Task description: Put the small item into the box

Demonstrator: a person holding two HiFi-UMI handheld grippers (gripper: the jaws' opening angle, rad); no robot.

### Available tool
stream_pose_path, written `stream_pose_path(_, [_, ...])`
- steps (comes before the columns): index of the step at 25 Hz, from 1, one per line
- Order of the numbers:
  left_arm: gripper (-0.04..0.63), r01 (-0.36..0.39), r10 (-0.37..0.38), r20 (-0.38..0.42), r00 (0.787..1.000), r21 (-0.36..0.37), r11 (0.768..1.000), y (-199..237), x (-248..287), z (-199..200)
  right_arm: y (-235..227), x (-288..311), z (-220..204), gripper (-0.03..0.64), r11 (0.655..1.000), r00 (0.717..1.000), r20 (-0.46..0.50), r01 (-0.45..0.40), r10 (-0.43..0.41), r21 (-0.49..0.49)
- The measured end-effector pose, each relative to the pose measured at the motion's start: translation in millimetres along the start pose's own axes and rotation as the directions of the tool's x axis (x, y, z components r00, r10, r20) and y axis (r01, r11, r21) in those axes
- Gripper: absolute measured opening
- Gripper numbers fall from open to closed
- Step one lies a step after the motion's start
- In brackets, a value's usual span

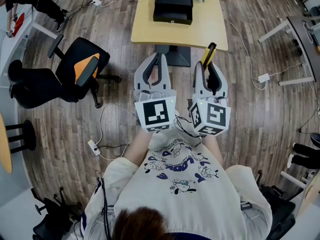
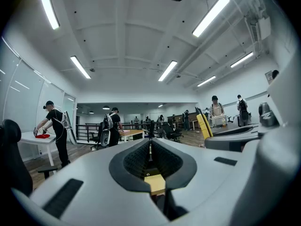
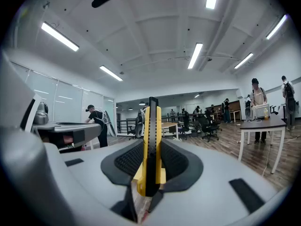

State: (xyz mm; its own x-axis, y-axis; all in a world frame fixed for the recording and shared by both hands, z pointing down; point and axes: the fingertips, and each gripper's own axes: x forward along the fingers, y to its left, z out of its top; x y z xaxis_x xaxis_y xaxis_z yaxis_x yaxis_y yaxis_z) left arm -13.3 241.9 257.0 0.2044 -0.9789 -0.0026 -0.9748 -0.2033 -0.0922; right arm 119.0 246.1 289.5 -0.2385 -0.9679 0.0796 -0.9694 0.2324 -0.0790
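Holding both grippers level in front of the chest, mid-frame in the head view, noses aimed at the table at top centre.

Right gripper: clamped on a yellow-and-black utility knife. The knife sits edge-on between the jaws, and its front end pokes out past the fingertips, up-frame toward the table's near edge. In the right gripper view it stands upright dead centre, with the ribbed pads pressing on both sides of it.

Left gripper: jaws closed, tips meeting. The left gripper view shows only the oval gap behind the tips, with nothing held in it.

The black box sits on the far half of the yellow tabletop, at the top centre of the head view. It is well apart from both grippers, and I can't tell from this angle whether it's open. The knife is not in the box and not over the table either; it is above the wood floor, just short of the table's near edge.

Black office chair with an orange patch stands at left of frame. A power strip with cables lies on the floor at lower left. Both gripper views show people standing at desks in the background.
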Motion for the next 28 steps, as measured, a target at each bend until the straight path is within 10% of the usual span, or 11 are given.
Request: stream_pose_path(28, [0.023,-0.061,0.061,-0.040,0.997,0.005,0.998,-4.4,42.1,-20.4,-22.1,48.8,-13.8,0.129,0.997,0.996,-0.040,-0.075,0.076,0.016])
